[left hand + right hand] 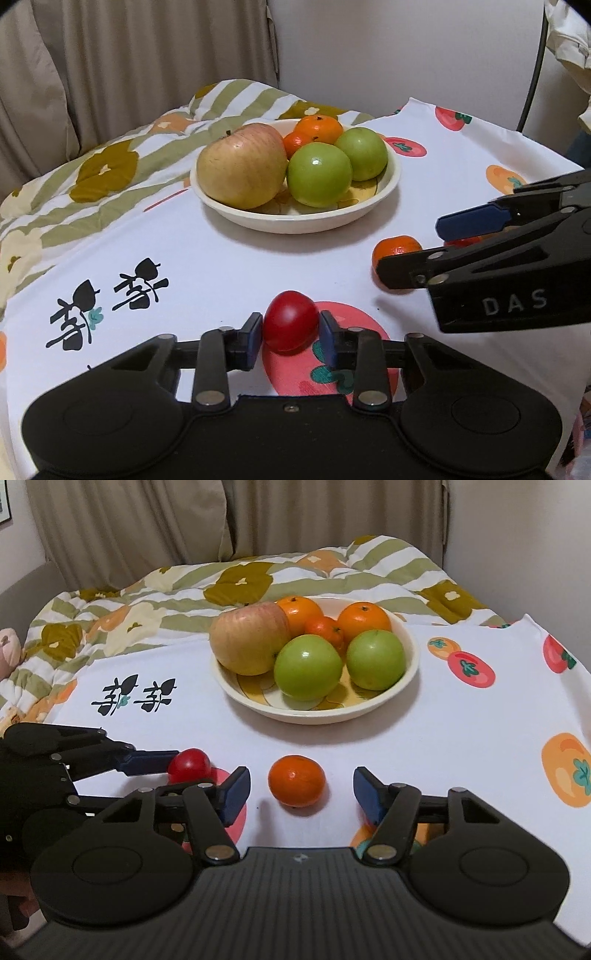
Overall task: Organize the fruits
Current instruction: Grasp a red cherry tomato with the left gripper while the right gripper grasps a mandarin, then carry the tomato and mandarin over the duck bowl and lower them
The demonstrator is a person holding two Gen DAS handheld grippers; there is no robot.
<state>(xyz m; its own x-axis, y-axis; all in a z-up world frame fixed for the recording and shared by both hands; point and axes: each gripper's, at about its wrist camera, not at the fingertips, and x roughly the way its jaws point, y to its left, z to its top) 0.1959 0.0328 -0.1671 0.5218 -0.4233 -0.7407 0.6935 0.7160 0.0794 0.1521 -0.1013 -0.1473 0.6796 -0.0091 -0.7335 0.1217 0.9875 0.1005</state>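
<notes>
Left hand-held gripper pinches red fruit on printed cloth; right hand-held gripper spread around mandarin.

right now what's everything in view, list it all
bowl: one, cream, mid-table
apple: one, red-yellow, bowl's left
green fruits: two, bowl front
oranges: three, bowl back, one small
loose orange: one, on cloth between right jaws
red tomato: one, in left jaws
tablecloth: one, white, fruit print
quilt: one, green-striped floral, behind
curtain: beige, back
left gripper: black, shut on tomato
right gripper: black, open
</notes>
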